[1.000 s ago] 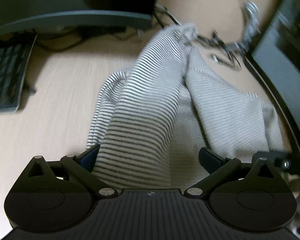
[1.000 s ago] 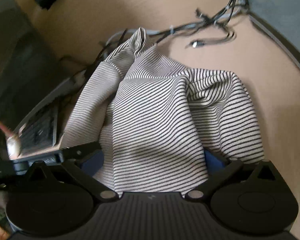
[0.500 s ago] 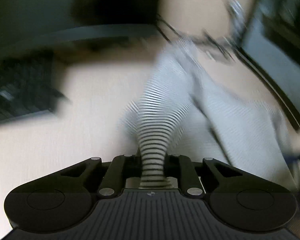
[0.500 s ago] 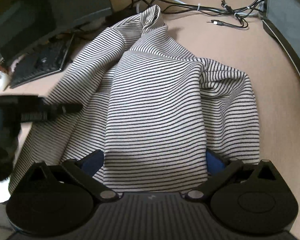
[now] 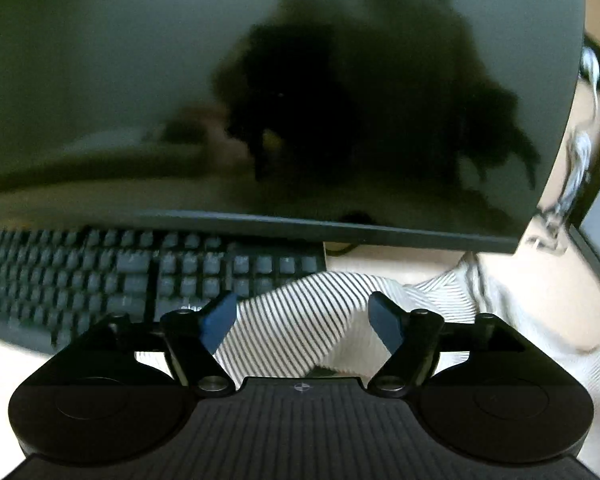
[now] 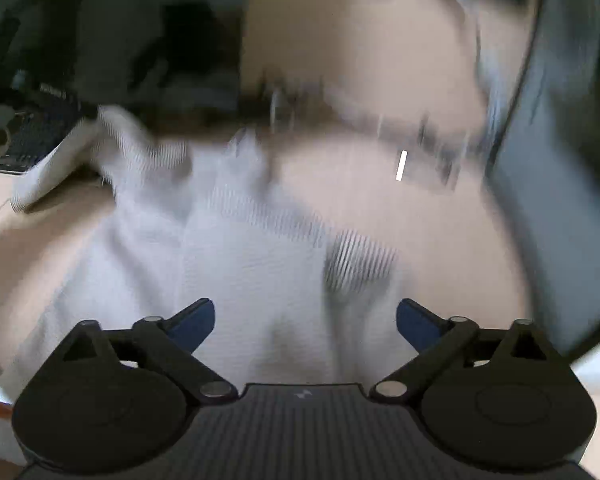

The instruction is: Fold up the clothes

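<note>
A white shirt with thin dark stripes (image 6: 240, 264) lies spread and rumpled on the light wooden desk (image 6: 380, 72). In the left wrist view a lifted fold of the shirt (image 5: 300, 320) sits between the blue pads of my left gripper (image 5: 302, 312), just in front of the keyboard. Its jaws are opening, and the pads stand apart from the cloth. My right gripper (image 6: 304, 316) hovers over the near part of the shirt with cloth under the gap. Its wide jaws are closing and the pads press nothing. The right wrist view is badly blurred.
A large dark monitor (image 5: 300, 100) fills the space ahead of the left gripper, with a black keyboard (image 5: 100, 280) beneath it. Tangled cables (image 6: 420, 136) lie behind the shirt. A second dark panel (image 6: 560, 160) borders the desk at right.
The left gripper shut on a striped fold, carried it up and across toward the keyboard and monitor, and now stands apart again. The right view has swung and blurred; its jaws are slightly narrower.
</note>
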`<action>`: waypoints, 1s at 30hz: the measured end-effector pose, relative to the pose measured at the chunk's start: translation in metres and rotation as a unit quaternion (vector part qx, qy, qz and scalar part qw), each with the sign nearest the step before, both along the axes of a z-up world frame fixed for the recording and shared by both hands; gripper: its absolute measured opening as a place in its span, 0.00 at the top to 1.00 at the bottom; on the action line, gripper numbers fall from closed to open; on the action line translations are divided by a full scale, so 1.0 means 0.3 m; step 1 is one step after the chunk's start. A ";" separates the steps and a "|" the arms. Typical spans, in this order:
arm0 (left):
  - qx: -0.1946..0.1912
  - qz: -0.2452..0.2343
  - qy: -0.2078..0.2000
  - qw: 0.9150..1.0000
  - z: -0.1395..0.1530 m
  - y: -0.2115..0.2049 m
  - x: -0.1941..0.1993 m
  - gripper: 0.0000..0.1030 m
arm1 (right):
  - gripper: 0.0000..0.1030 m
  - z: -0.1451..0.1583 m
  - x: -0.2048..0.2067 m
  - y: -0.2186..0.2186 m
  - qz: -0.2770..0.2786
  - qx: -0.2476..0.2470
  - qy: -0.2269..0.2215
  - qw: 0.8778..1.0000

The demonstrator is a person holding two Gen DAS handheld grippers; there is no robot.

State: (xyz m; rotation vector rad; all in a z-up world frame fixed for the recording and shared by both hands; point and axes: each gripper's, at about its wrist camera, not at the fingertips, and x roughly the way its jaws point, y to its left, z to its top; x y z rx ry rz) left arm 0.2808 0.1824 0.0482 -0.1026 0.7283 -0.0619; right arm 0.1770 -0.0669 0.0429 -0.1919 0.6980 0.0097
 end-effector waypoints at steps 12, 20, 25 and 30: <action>-0.151 -0.065 0.013 0.986 -0.051 -0.286 -0.198 0.13 | 0.66 -0.230 0.279 0.208 0.102 -0.067 0.050 0.991; -0.143 -0.077 0.101 0.982 -0.233 -0.457 -0.134 0.14 | 0.96 -0.082 0.373 -0.077 0.050 -0.068 -0.003 0.996; -0.114 -0.068 0.115 0.984 -0.283 -0.448 -0.123 0.15 | 0.96 -0.084 0.495 -0.287 -0.044 -0.118 -0.013 0.992; -0.099 -0.048 0.113 0.988 -0.277 -0.397 -0.085 0.16 | 0.77 -0.134 0.561 -0.315 -0.082 -0.179 -0.001 0.980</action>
